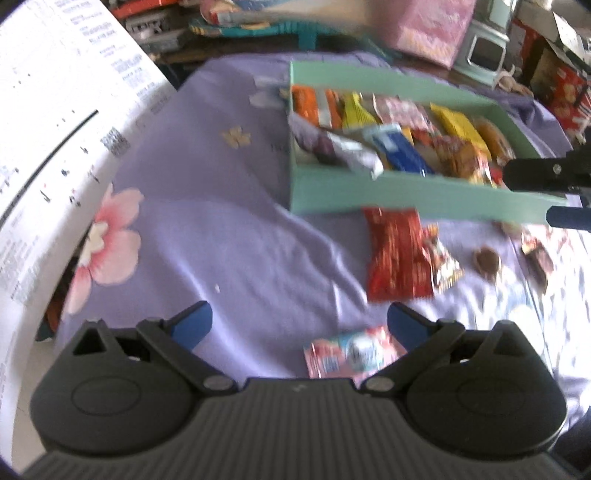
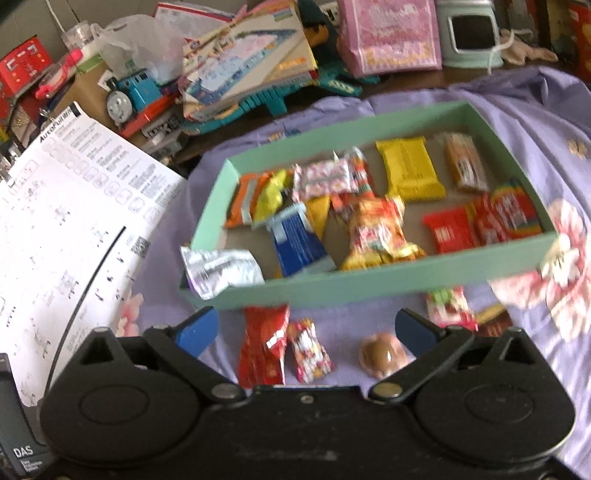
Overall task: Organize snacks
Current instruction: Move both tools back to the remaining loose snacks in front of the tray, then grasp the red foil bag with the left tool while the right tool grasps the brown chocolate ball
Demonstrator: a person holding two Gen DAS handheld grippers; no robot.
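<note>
A green box (image 2: 369,284) holding several snack packets stands on a purple flowered cloth; it also shows in the left wrist view (image 1: 369,192). A silver packet (image 2: 221,271) hangs over its near left corner. Outside the box lie a red packet (image 2: 262,343), a small patterned packet (image 2: 308,350) and a brown round sweet (image 2: 382,354). My right gripper (image 2: 306,328) is open and empty just above them. My left gripper (image 1: 299,325) is open and empty, over a pink and blue packet (image 1: 351,354). The red packet (image 1: 399,254) lies ahead of it.
A large white printed sheet (image 1: 55,129) lies at the left. Toys, a game box (image 2: 251,70) and a pink bag (image 2: 391,33) crowd the back. More small packets (image 2: 450,306) lie at the right near the box front. The right gripper's fingers (image 1: 546,173) show at the right edge.
</note>
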